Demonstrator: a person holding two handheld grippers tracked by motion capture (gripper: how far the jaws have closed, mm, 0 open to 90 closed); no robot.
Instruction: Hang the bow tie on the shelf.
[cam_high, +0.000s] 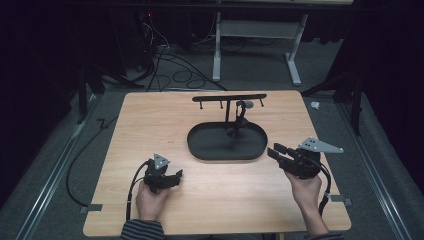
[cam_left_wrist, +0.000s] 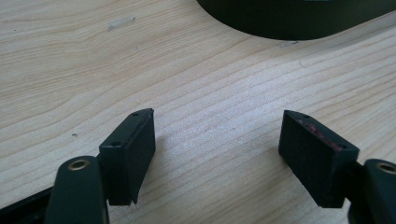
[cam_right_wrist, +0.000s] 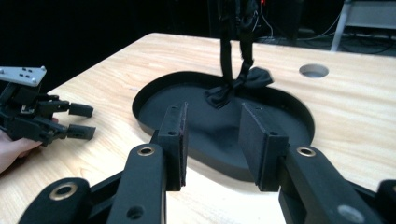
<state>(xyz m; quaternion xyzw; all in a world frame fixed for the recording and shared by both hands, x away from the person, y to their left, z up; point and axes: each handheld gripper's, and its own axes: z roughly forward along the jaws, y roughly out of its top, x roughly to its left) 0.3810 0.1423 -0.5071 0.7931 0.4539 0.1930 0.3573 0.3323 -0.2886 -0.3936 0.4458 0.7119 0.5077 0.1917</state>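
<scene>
High view: a black strap (cam_high: 239, 120) hangs from a hook of the T-shaped stand (cam_high: 229, 98), its lower end in the oval tray (cam_high: 200, 145) at mid-bench (cam_high: 150, 115). It looks not yet taken. The right tool (cam_high: 276, 150), jaws partly spread and empty, aims at the tray's right end. The left tool (cam_high: 177, 175), spread and empty, rests nearer, left.
</scene>
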